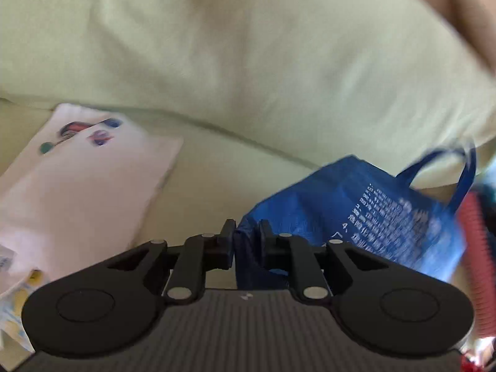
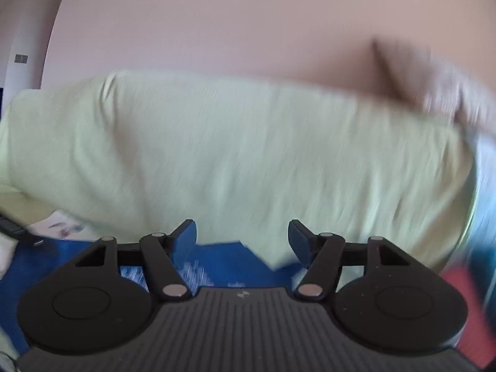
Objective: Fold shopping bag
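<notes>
On the green sofa (image 1: 217,62), the left gripper (image 1: 246,237) pinches the blue bag (image 1: 356,204); the right gripper (image 2: 242,241), jaws apart and empty, must regrasp for the next fold.

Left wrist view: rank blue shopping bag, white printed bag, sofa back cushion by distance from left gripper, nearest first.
1. Blue shopping bag: pinched in the left gripper, trailing right.
2. White printed bag: lying flat on the seat, left.
3. Sofa back cushion: behind both, top.
</notes>
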The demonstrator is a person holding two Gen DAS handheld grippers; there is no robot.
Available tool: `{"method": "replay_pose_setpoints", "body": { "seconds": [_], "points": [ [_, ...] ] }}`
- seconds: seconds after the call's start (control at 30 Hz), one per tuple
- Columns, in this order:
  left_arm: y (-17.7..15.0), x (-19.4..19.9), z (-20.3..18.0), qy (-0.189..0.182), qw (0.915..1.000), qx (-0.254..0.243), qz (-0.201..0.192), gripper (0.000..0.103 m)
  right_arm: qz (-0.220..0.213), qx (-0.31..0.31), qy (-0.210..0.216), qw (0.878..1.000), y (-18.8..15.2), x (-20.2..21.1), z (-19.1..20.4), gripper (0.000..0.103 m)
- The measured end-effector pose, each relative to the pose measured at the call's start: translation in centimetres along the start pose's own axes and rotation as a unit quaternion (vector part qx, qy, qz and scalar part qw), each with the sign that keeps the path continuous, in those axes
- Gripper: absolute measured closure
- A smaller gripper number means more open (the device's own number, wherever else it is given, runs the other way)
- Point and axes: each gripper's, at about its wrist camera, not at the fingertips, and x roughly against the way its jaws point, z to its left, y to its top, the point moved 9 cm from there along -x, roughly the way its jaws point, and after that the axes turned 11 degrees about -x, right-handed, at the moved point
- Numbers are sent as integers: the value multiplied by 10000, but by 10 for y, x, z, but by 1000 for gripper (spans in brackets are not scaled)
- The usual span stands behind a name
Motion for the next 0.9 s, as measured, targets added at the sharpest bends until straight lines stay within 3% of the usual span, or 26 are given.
{"method": "replay_pose_setpoints", "body": {
  "seconds": [0.1, 0.13, 0.23, 0.33, 0.47, 0.53, 0.6, 0.67, 0.77, 0.9],
  "points": [
    [2, 10, 27, 828, 9944, -555, -351, 66, 688, -341, -106, 9970, -64, -2, -15, 40],
    [-2, 18, 32, 1072, 9907, -700, -451, 53, 1020, -590, -173, 9929, -91, -2, -24, 40],
    [-31, 31, 34, 1264, 9874, -863, -401, 50, 1732, -1391, -47, 9750, -144, -1, -38, 40],
    [-69, 41, 29, 970, 9922, -756, -206, 50, 2104, -1732, 417, 9613, -169, 7, -18, 40],
    [-118, 37, 22, 254, 9992, 36, 299, 50, 2412, -2116, 1020, 9416, -195, 13, 19, 40],
    [-140, 36, 13, -238, 9957, 669, 590, 50, 2322, -2153, 974, 9435, -198, 8, 31, 40],
    [-146, 30, 6, -581, 9918, 932, 658, 50, 2216, -2238, 849, 9453, -191, 2, 28, 40],
    [-151, 35, -12, -677, 9924, 776, 673, 50, 2114, -2405, 728, 9445, -183, -5, 21, 40],
    [-156, 45, -44, -761, 9944, 305, 668, 50, 1885, -3049, 479, 9323, -169, -20, -15, 40],
    [-160, 45, -60, -657, 9953, -13, 710, 47, 1731, -4040, 477, 8970, -156, -46, -55, 39]
  ]
}}
